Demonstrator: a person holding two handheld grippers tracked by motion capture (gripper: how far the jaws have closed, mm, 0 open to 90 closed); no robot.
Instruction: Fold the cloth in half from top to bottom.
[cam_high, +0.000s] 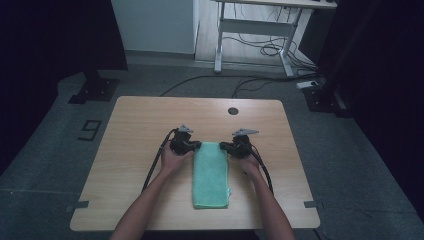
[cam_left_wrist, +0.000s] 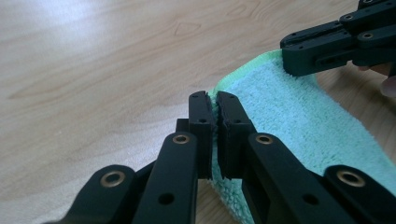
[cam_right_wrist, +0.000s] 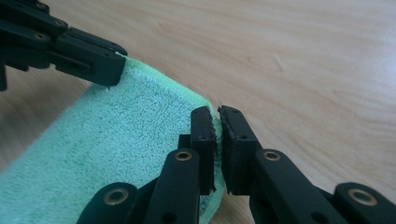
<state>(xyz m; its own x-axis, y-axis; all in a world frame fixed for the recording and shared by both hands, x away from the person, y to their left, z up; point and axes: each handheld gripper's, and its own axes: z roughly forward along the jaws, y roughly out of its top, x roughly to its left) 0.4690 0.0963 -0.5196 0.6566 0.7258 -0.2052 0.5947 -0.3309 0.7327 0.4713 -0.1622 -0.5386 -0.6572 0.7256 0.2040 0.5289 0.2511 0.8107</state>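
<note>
A light wooden table (cam_high: 135, 150) with rounded corners is positioned at the centre of the high view; a round dark grommet hole (cam_high: 233, 111) is set near its far edge. The table is placed on a grey floor (cam_high: 55, 150), on which a dark numeral "9" (cam_high: 89, 130) is marked to the left. A white-framed desk (cam_high: 260, 25) is located beyond the table, with black cables (cam_high: 270, 49) coiled beneath it and run across the floor. A black stand base (cam_high: 94, 90) is seen at far left, and a second base (cam_high: 325, 97) at far right
</note>
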